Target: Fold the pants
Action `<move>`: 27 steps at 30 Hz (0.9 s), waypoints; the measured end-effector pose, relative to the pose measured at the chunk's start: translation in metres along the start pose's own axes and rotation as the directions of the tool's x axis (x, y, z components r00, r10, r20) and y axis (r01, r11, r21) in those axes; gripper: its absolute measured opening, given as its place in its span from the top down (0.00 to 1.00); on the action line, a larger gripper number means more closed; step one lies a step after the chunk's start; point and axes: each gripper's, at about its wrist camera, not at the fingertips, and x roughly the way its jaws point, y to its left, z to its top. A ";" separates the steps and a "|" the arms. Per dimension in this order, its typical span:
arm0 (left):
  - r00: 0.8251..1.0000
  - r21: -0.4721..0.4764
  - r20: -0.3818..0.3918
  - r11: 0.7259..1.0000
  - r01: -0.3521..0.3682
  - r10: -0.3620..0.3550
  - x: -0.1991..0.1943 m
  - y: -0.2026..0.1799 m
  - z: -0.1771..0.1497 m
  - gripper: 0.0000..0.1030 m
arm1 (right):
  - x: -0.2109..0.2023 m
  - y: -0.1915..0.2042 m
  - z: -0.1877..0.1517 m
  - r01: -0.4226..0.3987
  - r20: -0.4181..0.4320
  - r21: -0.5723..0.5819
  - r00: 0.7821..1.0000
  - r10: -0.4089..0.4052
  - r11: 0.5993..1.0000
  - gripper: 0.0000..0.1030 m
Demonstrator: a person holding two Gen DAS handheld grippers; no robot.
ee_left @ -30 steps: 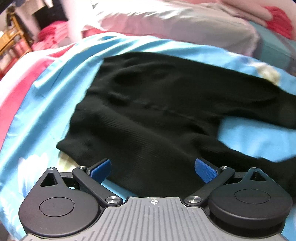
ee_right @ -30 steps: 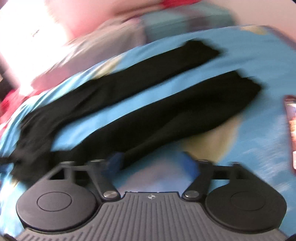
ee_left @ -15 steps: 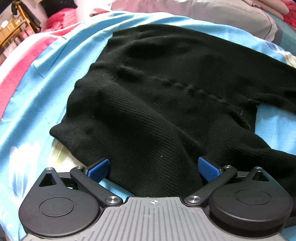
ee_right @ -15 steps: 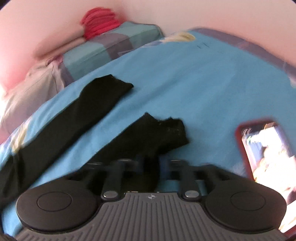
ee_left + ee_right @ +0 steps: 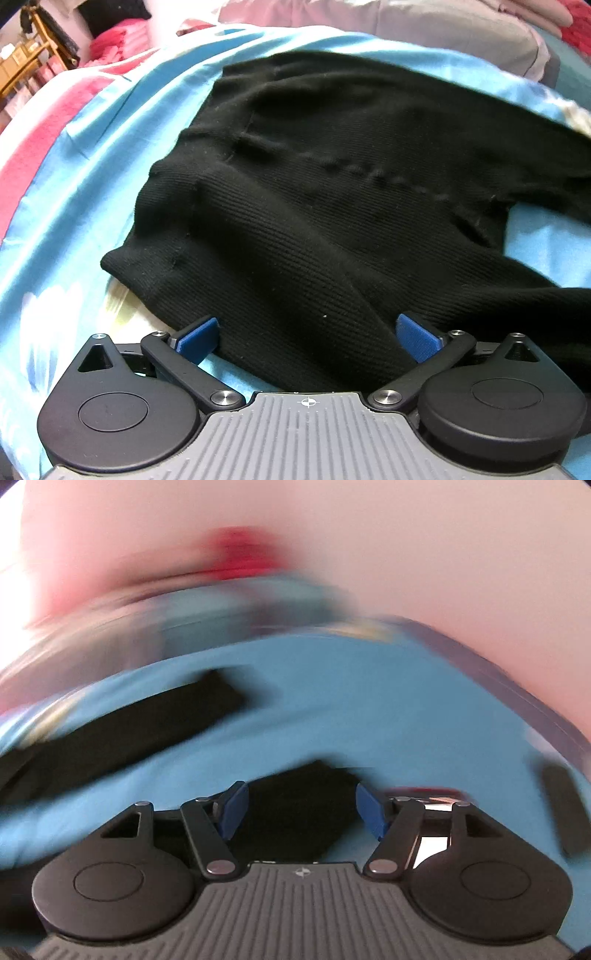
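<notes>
Black ribbed pants (image 5: pixel 314 206) lie spread on a light blue bedsheet (image 5: pixel 92 192), waist end to the left. My left gripper (image 5: pixel 308 334) stands open low over the near hip edge, the black cloth between its blue pads (image 5: pixel 197 334) without being pinched. The right wrist view is blurred. There the near leg's cuff (image 5: pixel 299 805) lies between the pads of my right gripper (image 5: pixel 301 810), whose jaws are opening and do not press on it. The other leg (image 5: pixel 140 731) stretches away to the left.
Pillows and folded pink and red bedding (image 5: pixel 424 37) lie along the bed's far side. A pink blanket (image 5: pixel 44 118) covers the left edge, with a wooden shelf (image 5: pixel 22 70) beyond. A phone with a lit screen (image 5: pixel 436 801) lies by the right gripper; a dark object (image 5: pixel 565 808) lies further right.
The left gripper has sunk closer to the waist end and stayed open. The right gripper swung to the near cuff, shut on it half a second ago, and now stands open.
</notes>
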 end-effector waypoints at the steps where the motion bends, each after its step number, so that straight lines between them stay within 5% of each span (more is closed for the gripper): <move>1: 1.000 0.000 0.020 1.000 0.002 -0.002 -0.005 0.001 -0.001 0.00 | -0.012 0.026 -0.008 -0.098 -0.003 -0.120 0.995 0.098 0.988 0.32; 3: 0.998 0.013 0.057 1.000 -0.009 0.008 -0.014 0.002 -0.003 0.00 | -0.037 0.087 -0.035 -0.294 -0.044 -0.402 0.952 0.302 0.867 0.36; 5: 0.997 0.039 0.078 0.999 -0.025 0.022 -0.018 0.000 -0.004 0.00 | -0.053 0.136 -0.061 -0.391 -0.104 -0.572 0.907 0.409 0.721 0.59; 7: 0.997 0.062 0.070 0.997 -0.039 0.035 -0.016 -0.002 -0.004 0.00 | -0.059 0.183 -0.084 -0.470 -0.180 -0.678 0.852 0.491 0.565 0.66; 10: 0.998 0.069 0.037 0.996 -0.051 0.049 -0.007 -0.001 -0.005 0.00 | -0.056 0.237 -0.108 -0.453 -0.216 -0.782 0.841 0.495 0.428 0.65; 13: 0.999 0.062 0.031 0.997 -0.038 0.036 -0.003 0.003 -0.007 0.00 | -0.031 0.267 -0.113 -0.433 -0.220 -0.804 0.853 0.473 0.407 0.68; 14: 0.999 0.057 0.031 0.998 -0.031 0.030 -0.003 0.005 -0.009 0.00 | -0.030 0.268 -0.113 -0.450 -0.231 -0.791 0.847 0.479 0.415 0.90; 16: 0.999 0.054 0.029 0.998 -0.019 0.018 -0.003 0.008 -0.010 0.00 | -0.033 0.262 -0.106 -0.507 -0.284 -0.745 0.830 0.480 0.435 0.92; 19: 1.000 0.060 0.030 0.998 -0.009 0.007 -0.006 0.017 -0.015 0.00 | -0.052 0.245 -0.106 -0.621 -0.411 -0.702 0.753 0.515 0.348 0.94; 20: 1.000 0.052 0.023 0.999 0.002 -0.003 -0.005 0.022 -0.017 0.00 | -0.056 0.241 -0.108 -0.642 -0.453 -0.700 0.738 0.500 0.312 0.94; 21: 1.000 0.040 0.017 0.999 0.015 -0.015 -0.005 0.027 -0.019 0.00 | -0.060 0.240 -0.108 -0.620 -0.437 -0.730 0.748 0.500 0.288 0.94; 22: 1.000 0.029 0.015 0.999 0.024 -0.025 -0.005 0.031 -0.020 0.00 | -0.065 0.242 -0.103 -0.597 -0.410 -0.749 0.759 0.506 0.288 0.93; 24: 0.999 0.012 0.017 0.999 0.037 -0.037 -0.006 0.036 -0.021 0.00 | -0.065 0.248 -0.080 -0.606 -0.359 -0.711 0.750 0.556 0.358 0.86; 26: 0.999 0.004 0.018 0.999 0.045 -0.045 -0.006 0.038 -0.021 0.00 | -0.055 0.260 -0.060 -0.656 -0.334 -0.623 0.715 0.614 0.426 0.54; 27: 0.999 0.006 0.019 0.999 0.046 -0.046 -0.007 0.038 -0.021 0.00 | -0.046 0.269 -0.055 -0.679 -0.348 -0.586 0.704 0.620 0.442 0.47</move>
